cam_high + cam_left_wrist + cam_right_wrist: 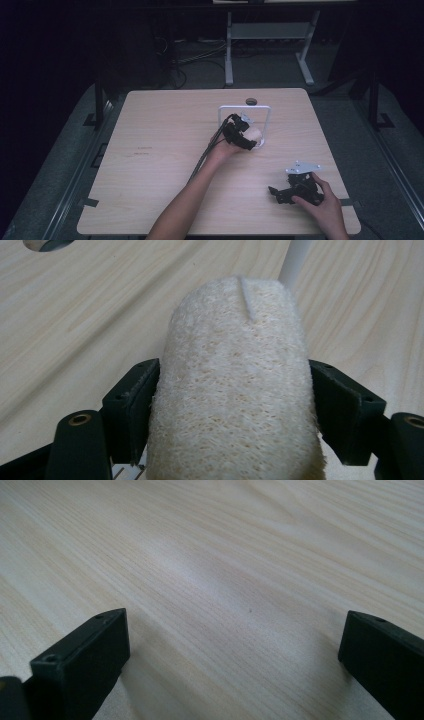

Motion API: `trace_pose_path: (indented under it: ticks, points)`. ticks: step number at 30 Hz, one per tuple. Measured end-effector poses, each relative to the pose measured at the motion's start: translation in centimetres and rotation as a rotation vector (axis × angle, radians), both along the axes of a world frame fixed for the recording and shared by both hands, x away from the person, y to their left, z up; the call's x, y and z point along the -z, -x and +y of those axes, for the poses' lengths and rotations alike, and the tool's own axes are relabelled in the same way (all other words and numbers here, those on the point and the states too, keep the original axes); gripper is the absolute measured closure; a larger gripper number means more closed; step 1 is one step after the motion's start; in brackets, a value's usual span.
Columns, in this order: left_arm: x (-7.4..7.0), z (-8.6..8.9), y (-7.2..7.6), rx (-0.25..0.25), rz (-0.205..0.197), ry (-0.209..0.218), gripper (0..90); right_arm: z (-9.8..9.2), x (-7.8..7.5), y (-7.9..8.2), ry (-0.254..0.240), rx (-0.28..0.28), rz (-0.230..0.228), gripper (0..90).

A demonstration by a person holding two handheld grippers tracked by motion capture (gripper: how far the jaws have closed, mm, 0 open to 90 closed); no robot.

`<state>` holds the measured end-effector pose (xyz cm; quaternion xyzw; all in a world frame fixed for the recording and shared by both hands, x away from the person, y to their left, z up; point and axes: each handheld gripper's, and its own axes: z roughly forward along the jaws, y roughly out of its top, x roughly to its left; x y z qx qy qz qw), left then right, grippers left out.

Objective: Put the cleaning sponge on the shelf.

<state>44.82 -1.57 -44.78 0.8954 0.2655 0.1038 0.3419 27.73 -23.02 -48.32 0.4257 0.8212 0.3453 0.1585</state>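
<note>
L tongs [248, 138] at pale loofah [254, 134] by white frame [245, 107], R tongs [274, 192] resting near table [150, 175] edge

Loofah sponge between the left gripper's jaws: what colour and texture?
The loofah sponge is cream-white with a coarse, fibrous mesh; the left gripper view shows it best.

the desk [165, 165] is light wood with a fine straight grain, smooth and matt, with a soft sheen where the light falls. the loofah sponge [235, 390] is a cream fibrous material, rough and open like a dry net, with no shine. the fingers [132, 405] of the left gripper [248, 141] look like black hard plastic, matt, with small metal eyelets. the fingers [85, 665] of the right gripper [280, 194] are the same matt black plastic. the white frame [245, 107] on the desk looks like smooth painted metal. the floor [65, 150] is grey and dull, like carpet.
</note>
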Motion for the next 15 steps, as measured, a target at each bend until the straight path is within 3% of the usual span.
trace_pose_path:
  ticks: [9, 15]
  points:
    - [-0.8, 0.2, 0.4, -0.002, -0.03, -0.001, 23.7, 0.0, 0.0, 0.0, -0.001, 0.001, 0.003, 0.0]
    - [-1.9, 0.7, 0.9, -0.005, -0.045, 0.021, 23.7, 0.0, 0.0, 0.0, -0.001, 0.001, 0.002, 0.0]
